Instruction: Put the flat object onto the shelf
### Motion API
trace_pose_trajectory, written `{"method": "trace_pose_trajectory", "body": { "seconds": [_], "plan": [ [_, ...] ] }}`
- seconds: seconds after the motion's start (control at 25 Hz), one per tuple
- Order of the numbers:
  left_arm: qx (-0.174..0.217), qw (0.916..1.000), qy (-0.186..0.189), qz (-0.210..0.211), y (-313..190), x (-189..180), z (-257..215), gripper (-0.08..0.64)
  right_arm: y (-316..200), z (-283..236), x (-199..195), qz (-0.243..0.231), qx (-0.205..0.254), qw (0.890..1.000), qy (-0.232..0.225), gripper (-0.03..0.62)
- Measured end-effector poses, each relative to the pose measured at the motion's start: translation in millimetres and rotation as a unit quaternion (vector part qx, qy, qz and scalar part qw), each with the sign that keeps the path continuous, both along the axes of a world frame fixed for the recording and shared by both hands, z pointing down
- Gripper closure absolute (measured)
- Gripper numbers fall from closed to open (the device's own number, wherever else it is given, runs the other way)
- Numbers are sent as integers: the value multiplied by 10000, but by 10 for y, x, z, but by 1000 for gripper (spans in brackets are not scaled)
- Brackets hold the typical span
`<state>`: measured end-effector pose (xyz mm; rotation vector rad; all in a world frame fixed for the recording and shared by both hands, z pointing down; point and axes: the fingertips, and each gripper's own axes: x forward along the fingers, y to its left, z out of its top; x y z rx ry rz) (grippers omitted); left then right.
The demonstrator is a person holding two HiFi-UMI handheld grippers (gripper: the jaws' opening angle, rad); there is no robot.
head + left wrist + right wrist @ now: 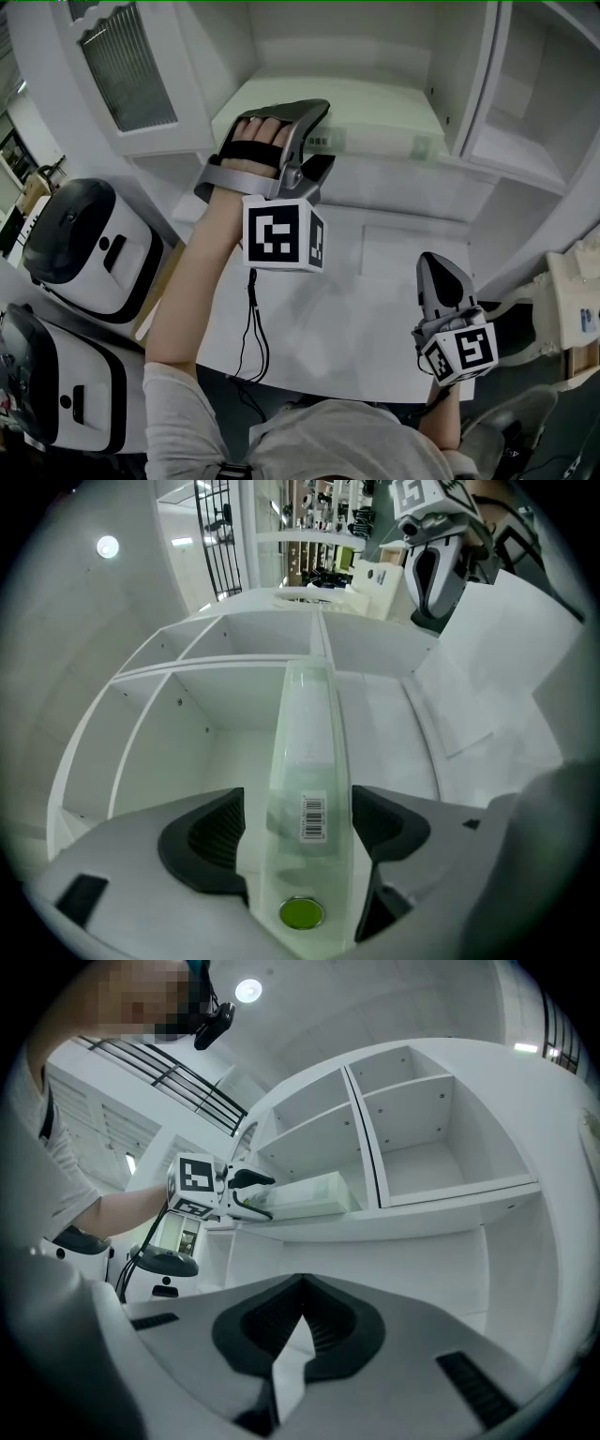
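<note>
A white shelf unit (473, 84) with open compartments stands at the far edge of a white table (375, 319). Sheets of paper (511, 649) lie on the table top. White-and-black machines (89, 248) stand to the left of the table.

The flat case (375, 127), pale green and see-through, lies flat on a shelf board in the compartment left of the upright divider. Its near end carries a white barcode sticker (313, 817) whose digits are too small to read. A round green button (301, 913) sits nearer still.

The left gripper (330, 131) reaches level into that compartment. Its jaws are spread wide on either side of the case's near end, with a sliver of space showing at the left pad, so the case rests on the board and is not clamped.

The right gripper (433, 267) hangs over the near right part of the table, well apart from the shelf. Its jaws are brought together at the tips with nothing in them.

Each gripper bears a marker cube (281, 234) printed with black-and-white square patterns and no readable words.
</note>
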<state>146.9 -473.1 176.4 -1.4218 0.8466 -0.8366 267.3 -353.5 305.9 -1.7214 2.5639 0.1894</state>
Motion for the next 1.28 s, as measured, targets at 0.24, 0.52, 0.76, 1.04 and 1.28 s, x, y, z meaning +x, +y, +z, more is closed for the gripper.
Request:
{"method": "trace_pose_trajectory", "body": {
  "seconds": [0.24,0.52,0.76,1.04,1.28],
  "plan": [
    [21,9999,79,-83,57,-14,27,274,15,20,-46,-71,3,10000,-16,583],
    [28,9997,59,-239,-110,-38,64,290,28,29,-24,-88,-10,10000,-9,583],
    [76,9995,179,-260,-151,-40,63,290,45,33,26,-48,-29,10000,-8,583],
    [-259,9941,1028,217,96,-56,-1,300,64,28,-70,-116,-45,9999,-6,583],
    [-488,9698,2329,530,383,-293,-125,524,112,31,-304,-253,-75,9997,7,583]
  ]
}}
